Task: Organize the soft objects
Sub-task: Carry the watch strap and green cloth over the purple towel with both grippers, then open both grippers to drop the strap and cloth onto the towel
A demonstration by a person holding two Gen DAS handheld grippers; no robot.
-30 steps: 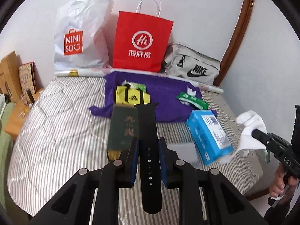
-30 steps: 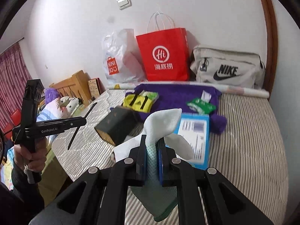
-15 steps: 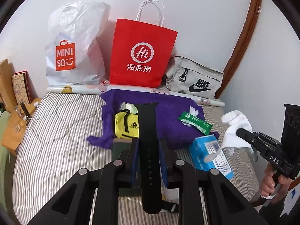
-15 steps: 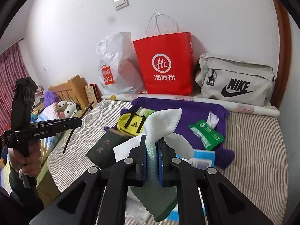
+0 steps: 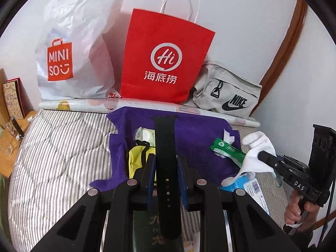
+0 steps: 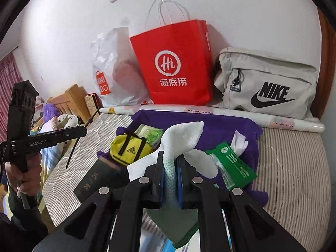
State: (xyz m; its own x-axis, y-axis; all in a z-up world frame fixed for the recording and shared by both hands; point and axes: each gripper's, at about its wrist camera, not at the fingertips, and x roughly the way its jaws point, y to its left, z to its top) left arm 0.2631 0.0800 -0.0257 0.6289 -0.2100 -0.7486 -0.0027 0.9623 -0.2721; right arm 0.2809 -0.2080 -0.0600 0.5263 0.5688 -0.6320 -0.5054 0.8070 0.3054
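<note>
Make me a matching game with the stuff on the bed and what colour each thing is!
Things:
1. paper bag
2. Nike bag
3. cloth
4. tissue packet

Colours:
A. green
B. red
C. beige
D. purple

Pairs: 1-B, 2-C, 3-D, 4-A

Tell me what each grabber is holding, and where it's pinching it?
The left gripper pinches the black watch strap around its middle. The right gripper pinches the white sock near its green-toned end.
</note>
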